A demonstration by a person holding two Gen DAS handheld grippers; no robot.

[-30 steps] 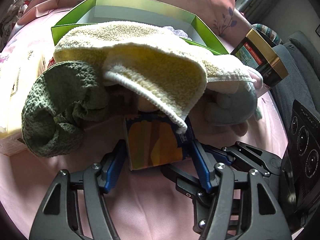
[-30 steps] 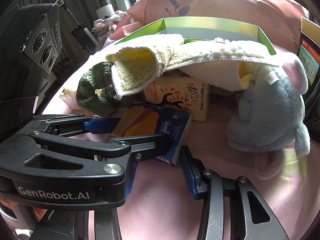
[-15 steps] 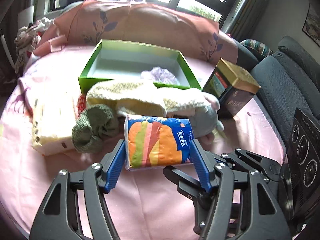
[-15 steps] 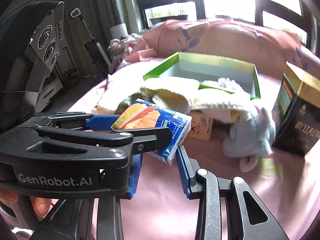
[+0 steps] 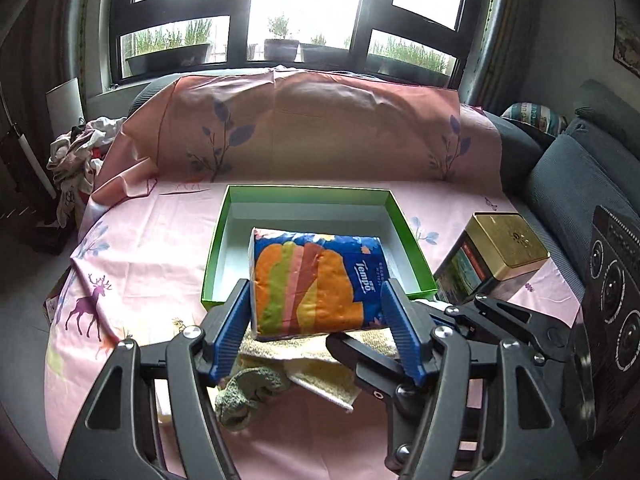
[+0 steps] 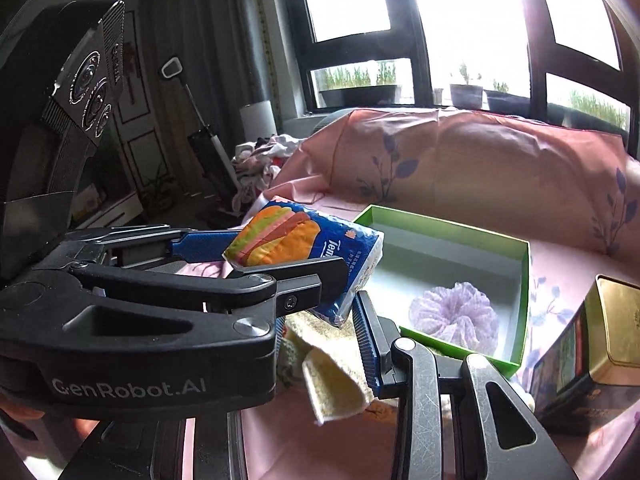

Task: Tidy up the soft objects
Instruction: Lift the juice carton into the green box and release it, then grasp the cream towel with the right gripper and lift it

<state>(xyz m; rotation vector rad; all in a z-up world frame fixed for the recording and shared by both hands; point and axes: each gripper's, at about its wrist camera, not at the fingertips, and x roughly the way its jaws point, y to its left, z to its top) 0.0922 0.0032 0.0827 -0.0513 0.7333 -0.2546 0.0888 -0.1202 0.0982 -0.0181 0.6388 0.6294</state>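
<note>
My left gripper (image 5: pixel 316 320) is shut on a blue and orange Tempo tissue pack (image 5: pixel 316 284) and holds it in the air, in front of the open green box (image 5: pixel 412 256). The pack (image 6: pixel 308 248) and the left gripper (image 6: pixel 256 264) also show in the right wrist view. A purple scrunchie (image 6: pixel 454 316) lies in the green box (image 6: pixel 524 284). My right gripper (image 6: pixel 324 344) is open and empty, just below the pack. A cream towel (image 5: pixel 320 368) and a green knitted cloth (image 5: pixel 248 392) lie under the grippers.
A gold-lidded tin (image 5: pixel 492 264) stands right of the box, also in the right wrist view (image 6: pixel 592 356). A pink floral sheet (image 5: pixel 140 264) covers the surface and the raised back behind the box. A grey sofa (image 5: pixel 568 176) is at the right.
My left gripper has lifted the tissue pack off the pile and carried it up and forward toward the green box. The right gripper rose with it and stayed open.
</note>
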